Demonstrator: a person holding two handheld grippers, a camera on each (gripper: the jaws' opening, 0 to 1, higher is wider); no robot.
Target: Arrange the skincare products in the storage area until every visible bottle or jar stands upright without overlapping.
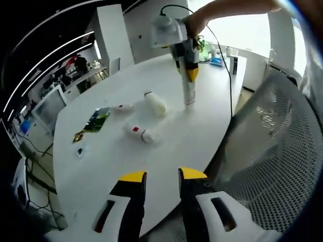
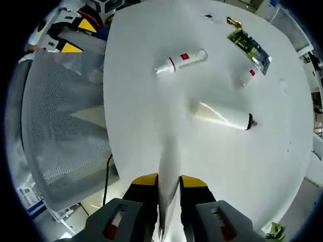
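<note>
White oval desk [image 1: 166, 146], mostly bare, open-plan office behind it: white pillars, ceiling light strips, more desks far off. A grey mesh chair [image 1: 272, 151] sits at the desk's near edge; in the right gripper view the same chair [image 2: 60, 121] hugs that edge.

In the left gripper view we see three products lying flat near the desk's middle: a white bottle with red label [image 1: 140, 133], a cream bottle with dark cap [image 1: 155, 103], and a small white tube [image 1: 122, 107]. A green sachet [image 1: 97, 120] lies beside them toward the left edge. Small clutter sits at the far edge, too tiny to tell.

Right gripper [image 1: 186, 70] hangs over the desk's middle, held by a hand [image 1: 199, 20], pointing straight down, jaws clamped on a white tube [image 1: 189, 93] that stands upright, bottom end at the surface; contact is unclear. A black cable runs from it off the right edge.

In the right gripper view the right gripper [image 2: 168, 187] pinches that tube [image 2: 169, 166] between yellow tips. Beyond it lie the cream bottle [image 2: 222, 116], red-label bottle [image 2: 181, 60], small tube [image 2: 247, 76] and sachet [image 2: 250, 48], all apart.

Left gripper [image 1: 161, 177] hovers off the near edge, jaws parted, holding nothing.
</note>
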